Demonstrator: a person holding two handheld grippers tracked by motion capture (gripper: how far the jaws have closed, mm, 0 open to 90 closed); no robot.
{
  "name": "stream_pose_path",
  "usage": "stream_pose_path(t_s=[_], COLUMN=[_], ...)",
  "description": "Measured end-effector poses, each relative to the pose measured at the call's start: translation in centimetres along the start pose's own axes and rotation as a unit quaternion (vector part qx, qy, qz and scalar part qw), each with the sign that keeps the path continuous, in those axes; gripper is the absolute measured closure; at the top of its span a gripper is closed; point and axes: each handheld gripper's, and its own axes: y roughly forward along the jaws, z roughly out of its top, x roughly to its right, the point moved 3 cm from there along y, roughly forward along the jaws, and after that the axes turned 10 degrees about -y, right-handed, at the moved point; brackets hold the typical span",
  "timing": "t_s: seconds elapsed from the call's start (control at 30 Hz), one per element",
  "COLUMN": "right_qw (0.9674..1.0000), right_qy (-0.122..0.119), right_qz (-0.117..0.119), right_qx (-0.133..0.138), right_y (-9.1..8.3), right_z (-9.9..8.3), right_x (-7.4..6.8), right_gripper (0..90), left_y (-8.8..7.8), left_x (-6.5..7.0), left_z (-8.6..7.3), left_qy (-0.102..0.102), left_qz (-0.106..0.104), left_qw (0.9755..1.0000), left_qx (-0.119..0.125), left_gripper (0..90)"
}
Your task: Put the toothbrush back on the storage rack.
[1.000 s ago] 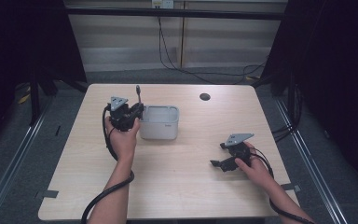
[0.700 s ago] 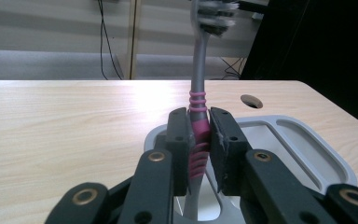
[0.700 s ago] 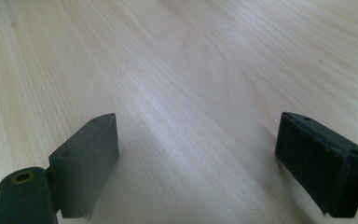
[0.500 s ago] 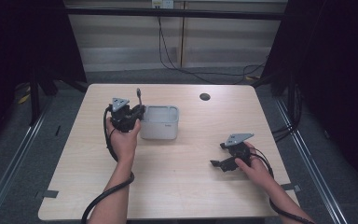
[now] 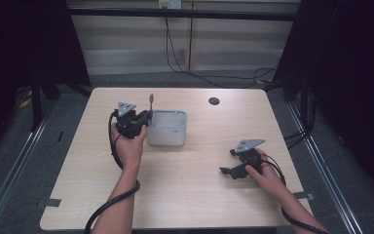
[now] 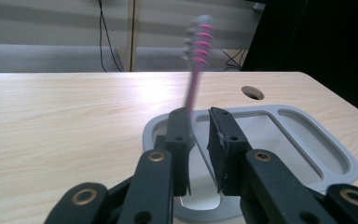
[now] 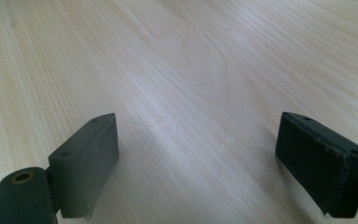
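A pink toothbrush (image 5: 151,104) stands nearly upright, head up, at the left end of a grey compartmented holder (image 5: 168,134) on the table. My left gripper (image 5: 143,122) is at that end, over the rim. In the left gripper view the toothbrush (image 6: 198,46) is blurred. Its handle drops between the jaws of my left gripper (image 6: 199,116), against the left one. The gap there is wider than the handle, so the jaws are slightly open above the holder (image 6: 345,163). My right gripper (image 5: 228,171) rests low over bare table at the right front, and in its own view my right gripper (image 7: 198,140) is wide open with nothing in it.
A round cable hole (image 5: 214,101) lies in the table behind the holder to the right. Light wood table (image 5: 199,195) stretches between the two hands. Cables trail from both grippers toward the front edge.
The toothbrush has shifted a little right and down toward the holder, and it now blurs between the parted left jaws. The right gripper has stayed still.
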Motion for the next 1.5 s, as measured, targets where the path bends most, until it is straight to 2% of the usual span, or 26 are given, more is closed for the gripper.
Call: stream_pose_path(t_s=[0.27, 0.43, 0.93, 1.5], right_qw=[1.0000, 1.0000, 1.0000, 1.0000], right_qy=[0.000, 0.000, -0.001, -0.001], right_qz=[0.000, 0.000, 0.000, 0.000], right_qx=[0.000, 0.000, 0.000, 0.000], right_y=[0.0, 0.0, 0.0, 0.0], right_z=[0.0, 0.0, 0.0, 0.0], right_x=[0.0, 0.0, 0.0, 0.0], right_gripper=[12.9, 12.9, 12.8, 12.8], left_y=[-0.2, -0.3, -1.2, -1.9], left_x=[0.0, -0.2, -1.1, -2.3], left_z=[0.3, 0.3, 1.2, 0.9], left_qy=[0.001, 0.004, -0.005, -0.006], left_qz=[0.002, 0.005, -0.001, -0.010], left_qw=[1.0000, 1.0000, 1.0000, 0.9998], left_qx=[-0.005, -0.007, 0.000, -0.015], left_gripper=[76.4, 71.7, 45.0, 31.2])
